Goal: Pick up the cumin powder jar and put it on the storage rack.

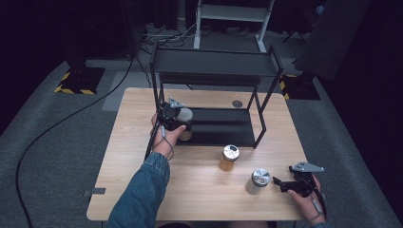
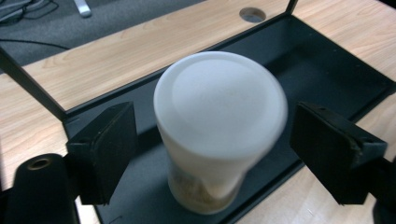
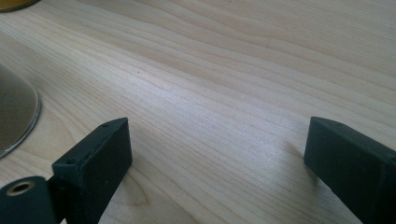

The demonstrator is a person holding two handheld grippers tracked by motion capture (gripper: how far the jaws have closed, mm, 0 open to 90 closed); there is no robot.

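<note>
1. White-lidded jar [image 2: 219, 126] sits centre frame in the left gripper view, standing on the black bottom shelf [image 2: 322, 70] of the rack, close to the shelf's near edge. The left tongs [image 2: 226, 151] are spread wide, one black jaw on each side of the jar, with clear gaps both ways: nothing is gripped.
2. Judgement call: this looks like either a release or an approach at the shelf. To do it well, keep the jaws level and centred on the jar body below the lid, and move straight along the line of the jaws so neither pad clips the lid and tips the jar off the shelf's lip.
3. Up in the high view, the left tongs [image 1: 183, 124] sit left of centre at the rack's [image 1: 214, 66] front-left post, with the jar [image 1: 185, 116] tucked under the upper shelves. That post is worth watching on any pull-back.
4. The high view also gives what the close camera cannot: an amber jar [image 1: 229, 157] and a silver-lidded jar [image 1: 259, 180] waiting on the tabletop [image 1: 142, 190], lower centre and lower right.
5. The right tongs [image 1: 281, 183], lower right in the high view, hover just beside the silver-lidded jar. The right gripper view shows those jaws wide apart over bare wood, holding nothing, with a metal lid rim [image 3: 16, 119] at its left edge.
</note>
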